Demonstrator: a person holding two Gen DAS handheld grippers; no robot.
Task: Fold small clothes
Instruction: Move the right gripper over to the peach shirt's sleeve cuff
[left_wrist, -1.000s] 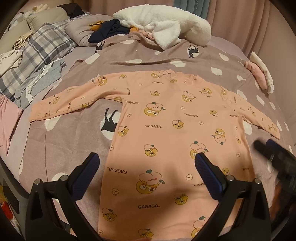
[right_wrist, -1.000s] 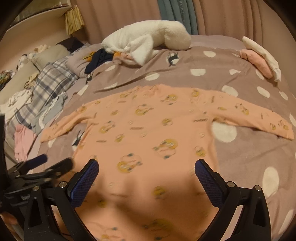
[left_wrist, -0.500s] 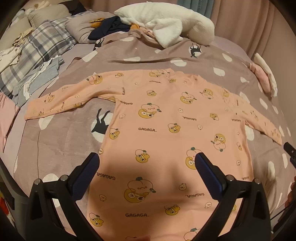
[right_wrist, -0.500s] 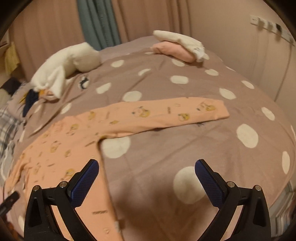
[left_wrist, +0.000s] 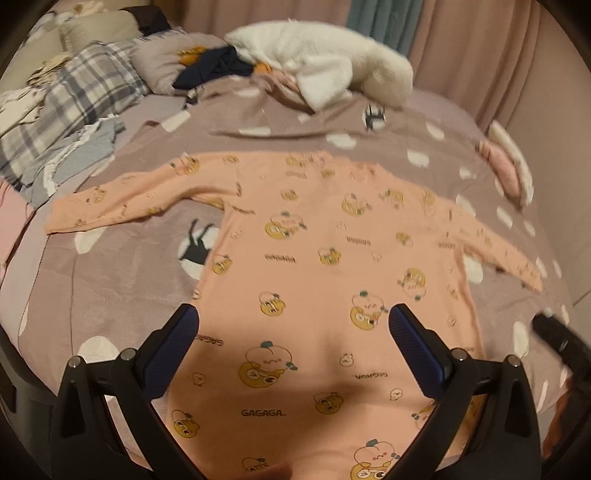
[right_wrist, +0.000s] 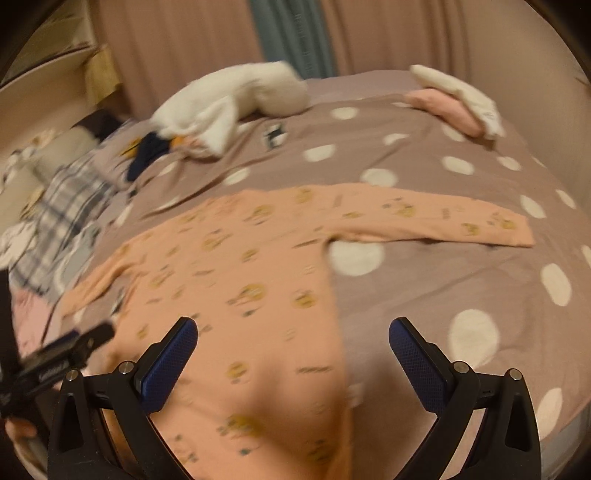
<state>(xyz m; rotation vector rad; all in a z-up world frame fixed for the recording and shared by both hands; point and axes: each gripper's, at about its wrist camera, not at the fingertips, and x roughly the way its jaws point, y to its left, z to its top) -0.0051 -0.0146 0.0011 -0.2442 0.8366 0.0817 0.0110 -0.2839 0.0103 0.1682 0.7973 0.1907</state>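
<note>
Plaid pillow (left_wrist: 85, 96) lay left of pink long-sleeved shirt (left_wrist: 332, 266). Shirt lay flat, sleeves outspread, on polka-dot bed cover (left_wrist: 122, 280). Left gripper (left_wrist: 291, 325) hovered over shirt hem, jaws spread, empty. White fleece garment (left_wrist: 325, 74) lay beyond shirt collar. Right gripper (right_wrist: 291, 336) hovered over shirt's right edge, jaws spread, empty. Folded pink and white clothes (right_wrist: 458, 103) lay far right of shirt.
</note>
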